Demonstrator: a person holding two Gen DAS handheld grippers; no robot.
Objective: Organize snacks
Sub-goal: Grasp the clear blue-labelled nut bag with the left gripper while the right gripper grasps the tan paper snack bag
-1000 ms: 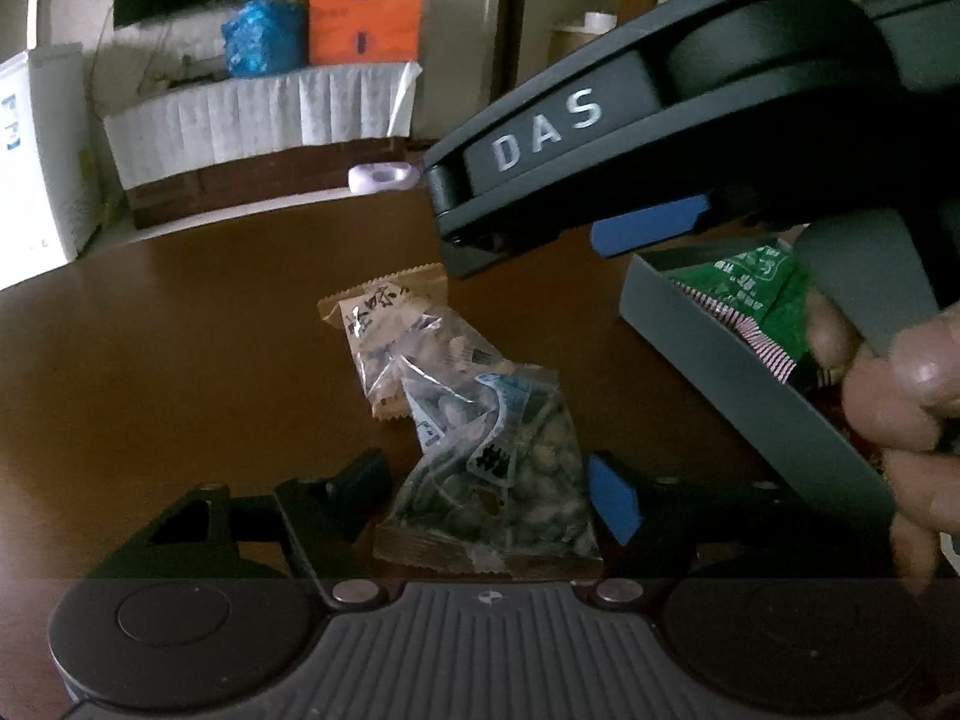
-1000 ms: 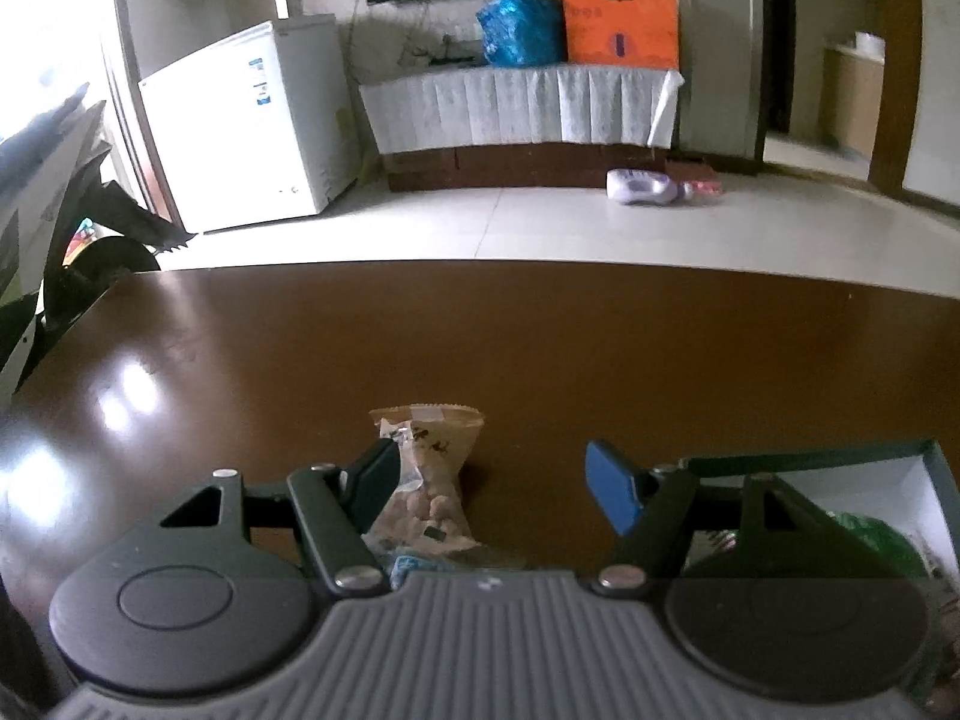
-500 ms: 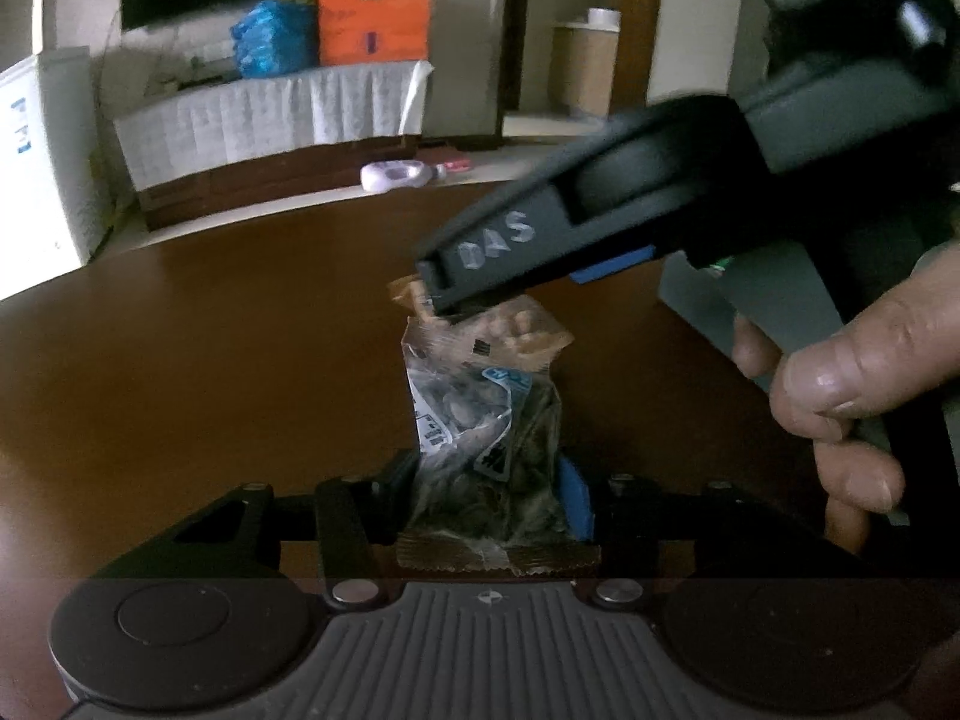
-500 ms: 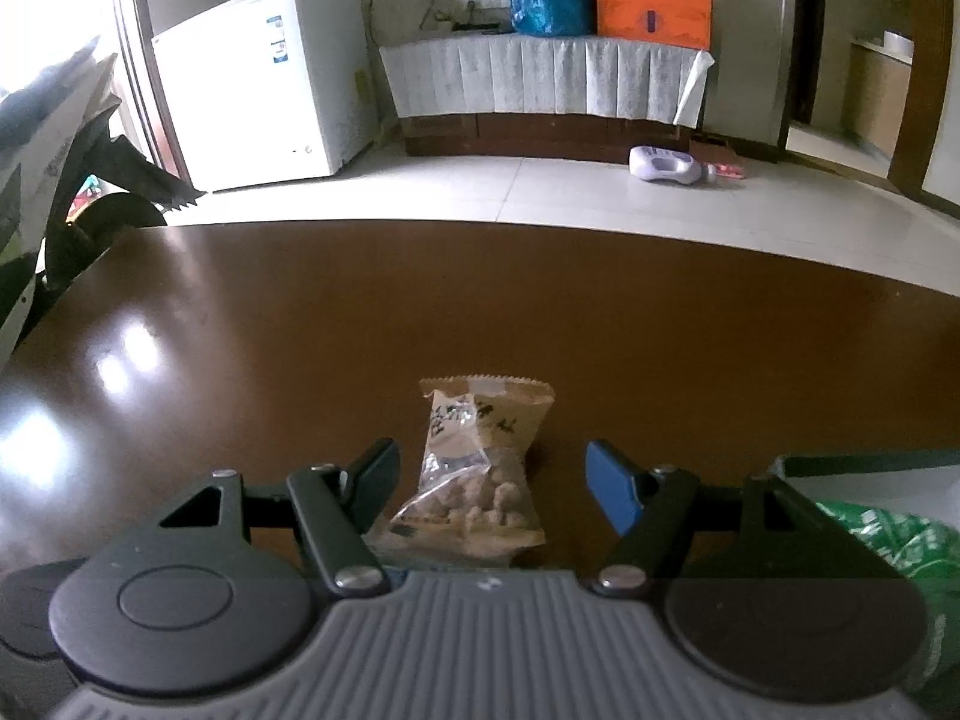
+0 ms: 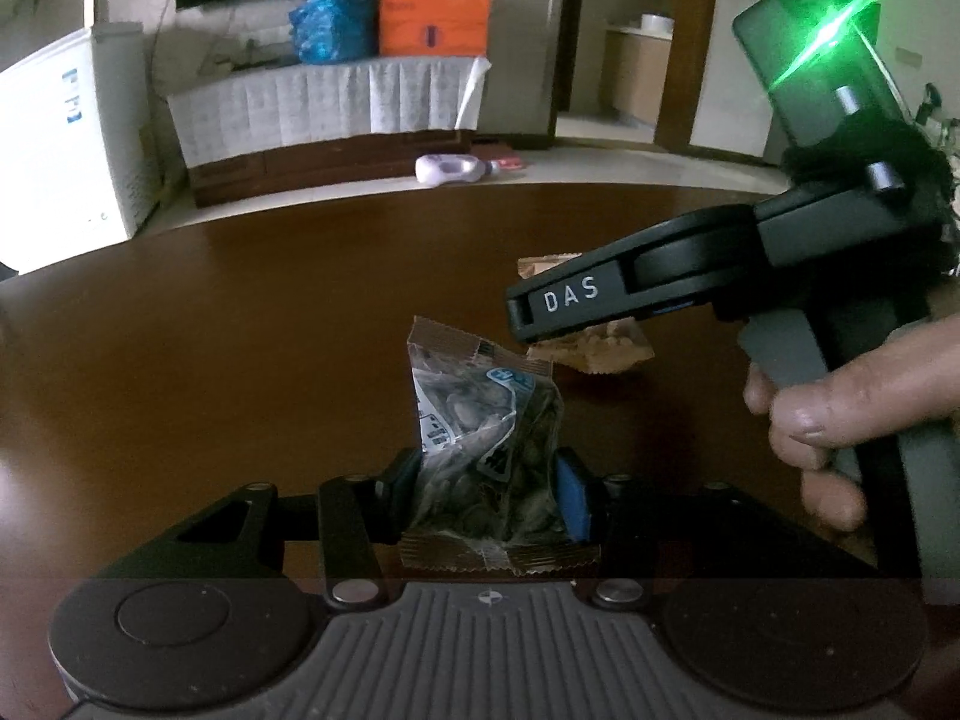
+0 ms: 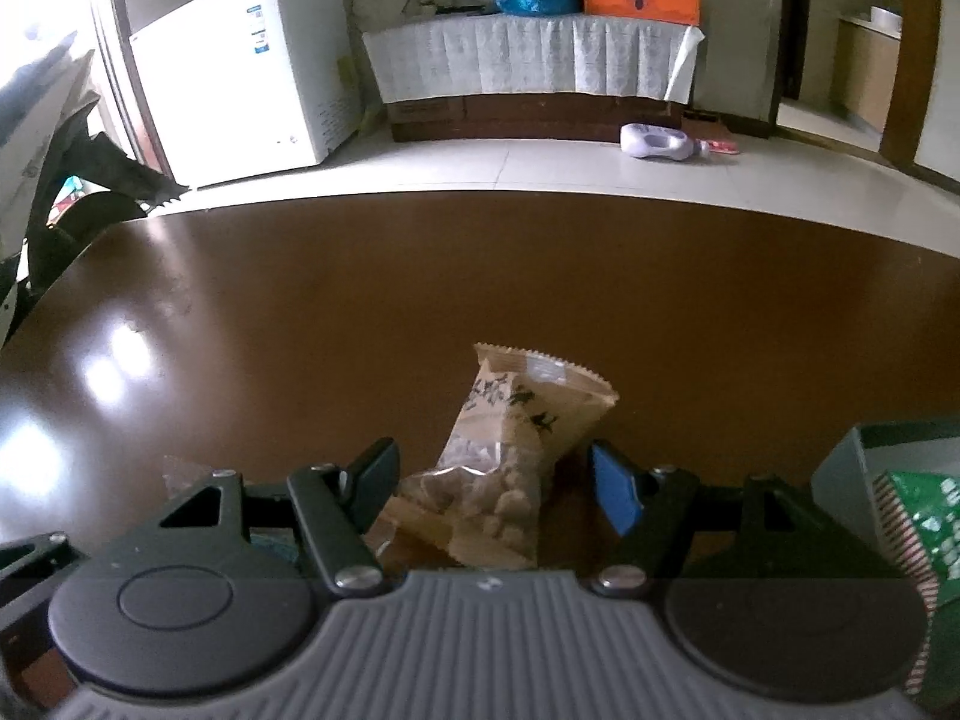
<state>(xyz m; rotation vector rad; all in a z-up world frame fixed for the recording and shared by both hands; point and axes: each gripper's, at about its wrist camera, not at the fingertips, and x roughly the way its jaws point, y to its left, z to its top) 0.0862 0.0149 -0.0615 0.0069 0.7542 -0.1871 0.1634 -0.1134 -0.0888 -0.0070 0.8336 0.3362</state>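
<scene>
Mid-task, by the look of it. L gripper (image 5: pixel 487 495) has just been closing and its fingers (image 5: pixel 569 495) now pinch the clear/blue snack pack (image 5: pixel 480 432) by its lower half; pack stands upright between them, over the dark counter (image 5: pixel 240 330), top seal crumpled. R gripper (image 6: pixel 493 489) has fingers (image 6: pixel 612 495) spread wide either side of the tan snack pack (image 6: pixel 510 450), which lies on the counter; pads not touching it, so no grip yet. From the L view, the R gripper's body hangs over that tan pack, a hand (image 5: pixel 840 414) wrapped on its handle.

Grey box (image 6: pixel 840 468) at far right edge already has at least a green packet (image 6: pixel 924 522) inside, so some sorting looks done.

Left to do, I'd judge: carry clear/blue pack to the box, close R on tan pack, drop it in too. No other loose snacks clearly visible.
</scene>
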